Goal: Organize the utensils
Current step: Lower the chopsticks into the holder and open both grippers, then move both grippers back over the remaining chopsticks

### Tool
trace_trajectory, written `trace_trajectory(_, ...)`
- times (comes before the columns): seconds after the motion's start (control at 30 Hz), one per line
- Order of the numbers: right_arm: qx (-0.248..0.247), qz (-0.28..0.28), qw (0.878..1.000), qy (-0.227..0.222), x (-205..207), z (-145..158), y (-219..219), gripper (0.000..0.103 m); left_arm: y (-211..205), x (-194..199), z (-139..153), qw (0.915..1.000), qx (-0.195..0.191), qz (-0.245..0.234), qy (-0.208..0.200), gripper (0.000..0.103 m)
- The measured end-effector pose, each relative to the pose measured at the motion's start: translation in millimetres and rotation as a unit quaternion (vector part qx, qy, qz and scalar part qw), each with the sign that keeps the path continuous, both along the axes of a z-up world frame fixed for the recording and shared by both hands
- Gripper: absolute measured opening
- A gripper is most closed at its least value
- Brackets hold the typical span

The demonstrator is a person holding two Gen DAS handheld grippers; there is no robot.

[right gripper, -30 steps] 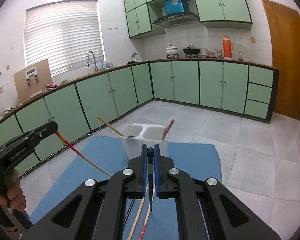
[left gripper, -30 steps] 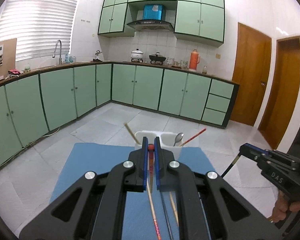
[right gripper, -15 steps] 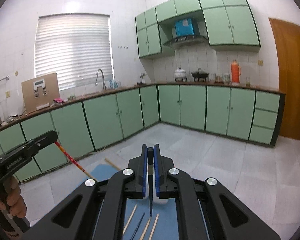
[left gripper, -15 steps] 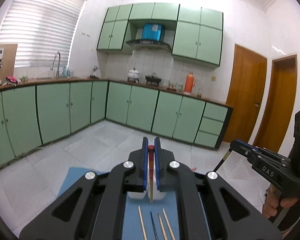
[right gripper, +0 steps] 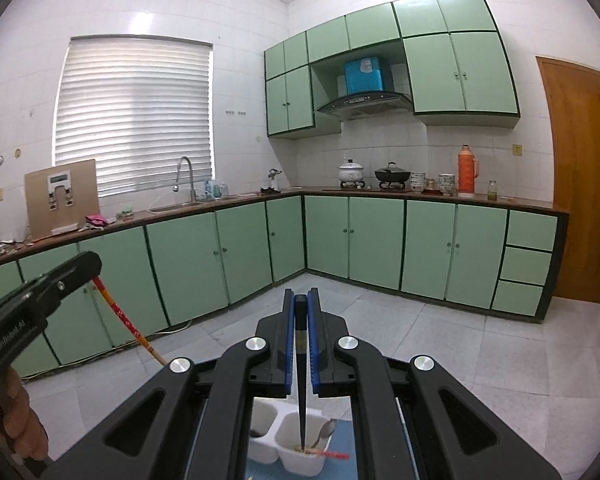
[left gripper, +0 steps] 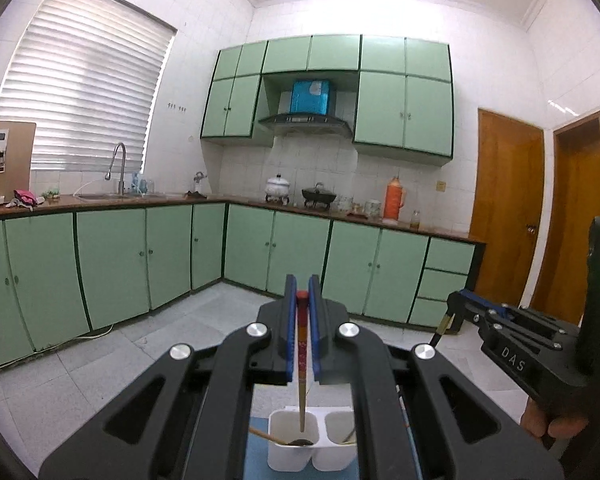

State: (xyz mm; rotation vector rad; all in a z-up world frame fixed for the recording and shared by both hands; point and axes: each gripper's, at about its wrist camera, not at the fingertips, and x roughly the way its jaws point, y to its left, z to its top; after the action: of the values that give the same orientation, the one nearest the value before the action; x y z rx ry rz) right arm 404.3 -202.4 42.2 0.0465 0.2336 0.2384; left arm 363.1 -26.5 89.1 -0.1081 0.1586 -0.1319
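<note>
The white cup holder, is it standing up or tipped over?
Standing up: the white holder shows both open tops, with a spoon leaning inside.

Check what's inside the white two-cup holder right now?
Right wrist view: white two-cup holder has a spoon and a red chopstick in its right cup. The left cup's bottom is dark; gripper bodies cover much of it.

Left tool [left gripper: 303, 300] and right tool [right gripper: 301, 300] both clamped
</note>
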Motion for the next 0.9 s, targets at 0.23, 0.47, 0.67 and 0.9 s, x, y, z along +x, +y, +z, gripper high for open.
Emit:
trace_trajectory(0.23, -0.004, -0.005, 1.000, 0.022, 34, -43, 6, 0.006, -5, 51, -50, 0.9982, 0.016, 0.004, 0.058, 0.005)
trace_trajectory(0.47, -0.001, -0.004, 0.998, 0.058, 39, -75, 4, 0.007, -1, 63, -82, 0.9945, 0.033, -0.002, 0.099, 0.007)
trace_trajectory(0.67, 0.007, -0.018, 0.999, 0.051, 22, -69, -9, 0.030, 8, 46, -77, 0.9956, 0.028, 0.002, 0.089, 0.034)
trace_trajectory(0.9, 0.014, -0.032, 0.999, 0.028, -25, -62, -24, 0.052, 17, 3, -71, 0.9970, 0.035, 0.004, 0.068, 0.057)
